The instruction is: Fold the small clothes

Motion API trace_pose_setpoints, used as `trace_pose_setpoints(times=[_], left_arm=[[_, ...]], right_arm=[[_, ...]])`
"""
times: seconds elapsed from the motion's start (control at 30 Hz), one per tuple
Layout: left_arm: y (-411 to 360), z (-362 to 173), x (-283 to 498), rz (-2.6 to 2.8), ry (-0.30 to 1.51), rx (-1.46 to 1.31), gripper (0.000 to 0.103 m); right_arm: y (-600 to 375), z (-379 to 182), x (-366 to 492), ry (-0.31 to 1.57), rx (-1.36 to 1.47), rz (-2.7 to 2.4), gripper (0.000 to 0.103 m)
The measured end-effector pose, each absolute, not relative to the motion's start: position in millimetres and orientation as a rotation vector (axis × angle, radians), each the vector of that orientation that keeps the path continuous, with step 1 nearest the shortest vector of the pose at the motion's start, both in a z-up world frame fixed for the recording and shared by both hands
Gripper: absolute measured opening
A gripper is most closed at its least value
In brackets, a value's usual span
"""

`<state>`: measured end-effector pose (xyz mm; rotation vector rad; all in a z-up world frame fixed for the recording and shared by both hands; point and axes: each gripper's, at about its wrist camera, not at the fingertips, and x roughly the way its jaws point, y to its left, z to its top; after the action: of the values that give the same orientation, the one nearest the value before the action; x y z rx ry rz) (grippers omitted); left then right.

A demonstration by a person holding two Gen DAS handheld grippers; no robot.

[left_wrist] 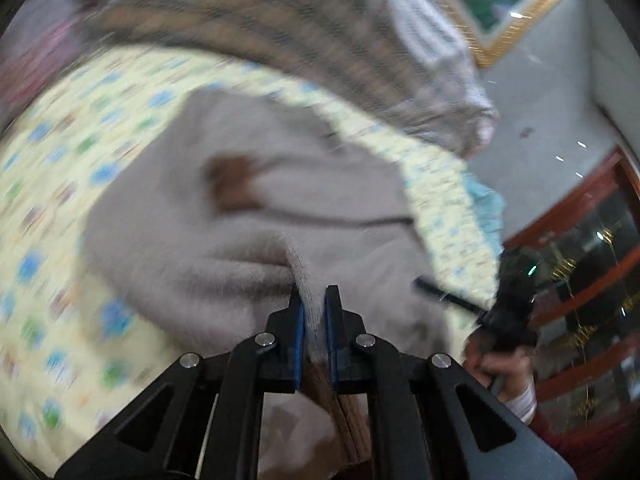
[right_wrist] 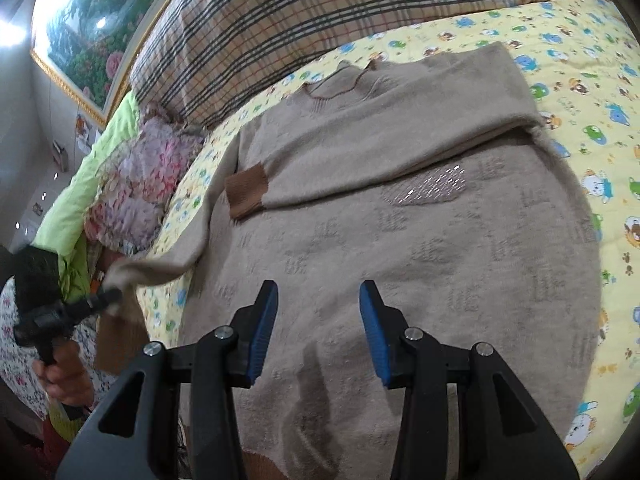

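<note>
Clamping a sleeve (left_wrist: pixel 298 264) of the sweater (right_wrist: pixel 400 232), the left tool (left_wrist: pixel 314 312) lifts it just ahead of its pads. Right tool (right_wrist: pixel 318 328) hovers, fingers apart, over the sweater's body spread on the bed (right_wrist: pixel 580 80).

Cartoon-print sheet (right_wrist: pixel 580 92), plaid blanket (right_wrist: pixel 280 8), framed painting (right_wrist: pixel 80 28)
</note>
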<state>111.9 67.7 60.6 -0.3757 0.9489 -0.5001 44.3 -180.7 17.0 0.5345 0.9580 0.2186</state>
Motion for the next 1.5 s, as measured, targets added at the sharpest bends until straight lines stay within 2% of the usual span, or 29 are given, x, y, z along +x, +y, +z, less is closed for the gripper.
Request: trace_pose_setpoints(times=[0.17,0.3,0.37,0.4,0.47,0.5,0.53,0.57,0.6,0.7,0.73,0.87,0.9,0.93,1.03,1.2,1.27,1.37,1.43,1.5], left_arm=[[-16,48,179,-0.552,0.959,-0.327,0.008],[-59,-9,229,-0.557,1.067,-0.281,0.009],[-64,-34,241,-0.549,1.127,-0.287,0.015],[-64,-45,244,-0.536,1.162,-0.290,0.021],[-57,-47,239,-0.540,1.178,-0.292,0.026],[-46,-41,228,-0.544,1.164,-0.291,0.037],[-37,-34,218,-0.546,1.140,-0.289,0.055],[-28,-27,208,-0.536,1.114,-0.287,0.061],[-15,-19,196,-0.513,1.081,-0.276,0.068],[31,-4,165,-0.413,1.013,-0.265,0.070],[46,-3,158,-0.365,0.997,-0.259,0.073],[96,-24,149,-0.146,0.990,-0.198,0.076],[108,-34,154,-0.112,1.016,-0.203,0.075],[114,-40,160,-0.095,1.026,-0.214,0.075],[124,-49,184,-0.061,1.030,-0.217,0.075],[110,-44,234,0.057,0.991,-0.109,0.075],[108,-44,253,0.100,0.982,-0.097,0.075],[110,-45,269,0.120,1.001,-0.127,0.077],[109,-48,279,0.129,1.004,-0.155,0.077],[107,-50,282,0.152,1.008,-0.146,0.077]], right_arm=[[-203,16,40,0.945,0.559,0.163,0.044],[-221,8,36,0.957,0.586,0.111,0.044],[-227,3,36,0.969,0.591,0.093,0.044],[-228,1,35,0.972,0.591,0.089,0.044],[-226,-2,38,0.981,0.573,0.093,0.047],[-221,-2,41,0.983,0.548,0.108,0.052],[-217,-3,44,0.984,0.531,0.120,0.055],[-213,-3,47,0.985,0.514,0.132,0.062],[-208,-4,52,0.985,0.500,0.142,0.064],[-202,-10,69,0.983,0.503,0.152,0.064],[-202,-15,78,0.989,0.511,0.157,0.064],[-193,-35,112,1.050,0.506,0.178,0.064],[-187,-42,121,1.070,0.501,0.193,0.055],[-183,-44,126,1.077,0.502,0.209,0.011],[-170,-31,143,1.064,0.530,0.333,0.010],[-192,70,155,0.845,0.577,0.445,0.010],[-218,129,155,0.721,0.576,0.467,0.010],[-251,184,153,0.602,0.526,0.436,0.010],[-267,190,156,0.596,0.474,0.346,0.010],[-290,168,163,0.660,0.476,0.287,0.010]])
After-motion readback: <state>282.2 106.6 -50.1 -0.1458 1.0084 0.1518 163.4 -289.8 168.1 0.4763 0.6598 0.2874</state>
